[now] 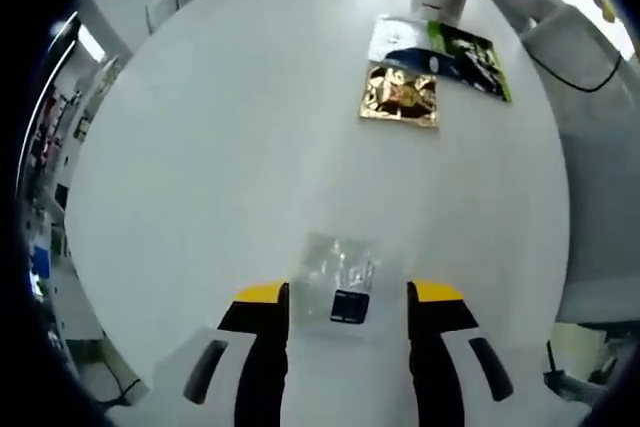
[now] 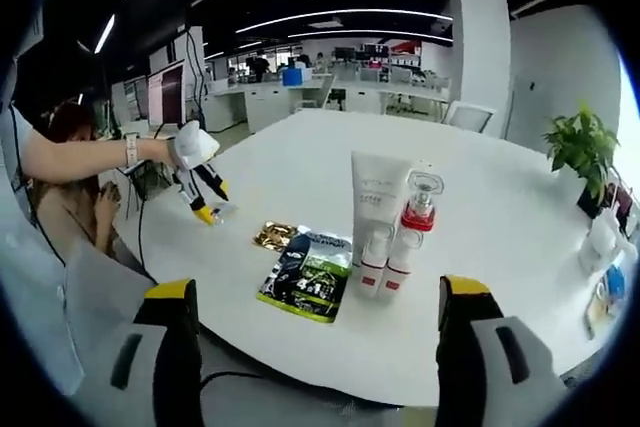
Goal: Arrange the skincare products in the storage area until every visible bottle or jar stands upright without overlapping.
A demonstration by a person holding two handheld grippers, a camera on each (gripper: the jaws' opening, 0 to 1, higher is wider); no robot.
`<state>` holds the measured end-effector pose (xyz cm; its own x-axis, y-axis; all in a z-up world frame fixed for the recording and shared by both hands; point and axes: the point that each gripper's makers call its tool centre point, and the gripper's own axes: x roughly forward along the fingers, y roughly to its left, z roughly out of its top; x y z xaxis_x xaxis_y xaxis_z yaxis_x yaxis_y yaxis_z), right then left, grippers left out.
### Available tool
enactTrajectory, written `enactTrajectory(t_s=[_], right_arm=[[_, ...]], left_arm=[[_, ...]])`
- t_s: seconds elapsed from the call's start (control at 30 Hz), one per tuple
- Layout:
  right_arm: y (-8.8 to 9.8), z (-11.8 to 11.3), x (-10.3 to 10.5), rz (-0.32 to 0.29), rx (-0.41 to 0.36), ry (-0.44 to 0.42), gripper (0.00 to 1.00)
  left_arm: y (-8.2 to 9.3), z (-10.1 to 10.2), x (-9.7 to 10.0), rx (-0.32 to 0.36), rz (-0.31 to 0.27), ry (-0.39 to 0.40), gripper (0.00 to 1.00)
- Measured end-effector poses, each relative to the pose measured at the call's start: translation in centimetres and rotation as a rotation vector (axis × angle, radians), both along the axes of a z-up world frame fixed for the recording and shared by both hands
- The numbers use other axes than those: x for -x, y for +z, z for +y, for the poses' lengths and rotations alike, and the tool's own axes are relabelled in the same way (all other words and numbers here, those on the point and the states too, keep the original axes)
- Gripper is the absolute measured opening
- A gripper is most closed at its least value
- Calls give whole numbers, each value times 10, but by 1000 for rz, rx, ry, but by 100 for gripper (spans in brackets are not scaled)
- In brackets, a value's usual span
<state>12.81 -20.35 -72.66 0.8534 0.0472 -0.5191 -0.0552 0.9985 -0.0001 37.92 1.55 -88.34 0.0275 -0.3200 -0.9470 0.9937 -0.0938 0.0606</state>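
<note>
Left gripper [image 1: 347,299] jaws spread wide over white table [image 1: 220,147], small clear glass bottle [image 1: 343,282] with dark label lying flat between tips, untouched. Gold sachet [image 1: 401,96] and green-black pouch [image 1: 455,50] farther off. Right gripper [image 2: 318,299] also wide apart, empty. Ahead: white tube [image 2: 378,215] standing cap-down, touching clear-capped red-collared bottle [image 2: 410,237] (both upright).

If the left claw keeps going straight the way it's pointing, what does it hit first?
Probably the small clear bottle with a dark cap, lying on the white table just ahead, between the open jaws of the left claw. Depth is uncertain; it may already sit between them.
</note>
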Motion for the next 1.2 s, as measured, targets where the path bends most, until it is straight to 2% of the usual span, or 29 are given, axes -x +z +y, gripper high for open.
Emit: enactTrajectory(t_s=[0.2,0.33,0.43,0.63,0.87,1.2], right_arm=[[0,0,0,-4,-5,-3,100],[1,-1,0,-11,-4,-6,100],[1,-2,1,-16,-7,-7,100],[-1,-1,1,-9,-3,-1,100],[0,1,0,-13,1,9,100],[3,2,-1,-19,8,17,100]], left_arm=[[0,-1,1,-5,6,-14,42],[-3,1,5,-6,69,23,37],[-4,1,5,-4,58,-2,37],[-4,1,3,-25,55,22,37],[-3,0,14,-35,73,-9,37],[14,-18,35,-12,66,-44,37]])
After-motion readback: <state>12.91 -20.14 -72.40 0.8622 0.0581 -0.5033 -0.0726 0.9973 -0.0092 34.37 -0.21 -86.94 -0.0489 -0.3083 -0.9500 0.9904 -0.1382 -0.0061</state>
